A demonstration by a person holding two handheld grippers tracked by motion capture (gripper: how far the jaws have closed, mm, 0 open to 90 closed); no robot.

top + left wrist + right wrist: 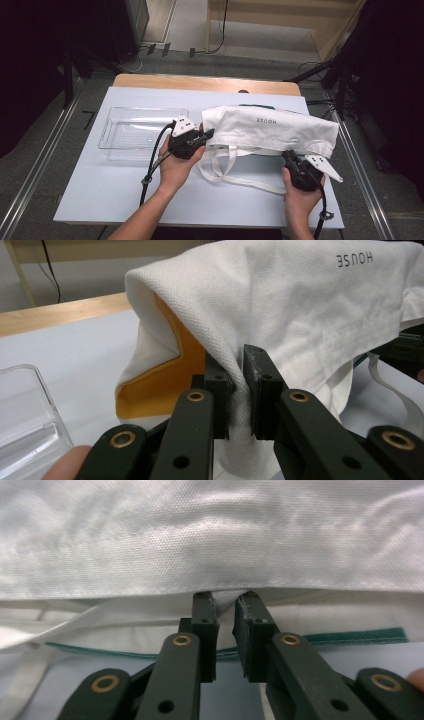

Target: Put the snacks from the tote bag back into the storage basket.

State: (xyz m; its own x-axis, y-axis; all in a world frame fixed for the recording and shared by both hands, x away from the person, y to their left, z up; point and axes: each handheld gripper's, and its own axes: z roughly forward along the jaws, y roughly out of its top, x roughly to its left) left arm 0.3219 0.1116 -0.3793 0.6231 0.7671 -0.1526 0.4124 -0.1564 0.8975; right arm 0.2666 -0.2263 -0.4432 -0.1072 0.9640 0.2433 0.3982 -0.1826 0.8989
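**Both jaws pinching the white tote bag**

My right hand-held gripper (291,161), at 5 o'clock on the desk (100,195), pinches the near edge of the white tote bag (270,131). My left hand-held gripper (202,138) clamps its 9 o'clock end, orange lining showing. At 10 o'clock lies a clear tray (112,122).

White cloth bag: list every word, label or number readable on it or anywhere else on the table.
"HOUSE", upside down in the high view and left gripper view, printed on the white cloth bag.
No other text can be read: none on the clear plastic tray or the grippers.
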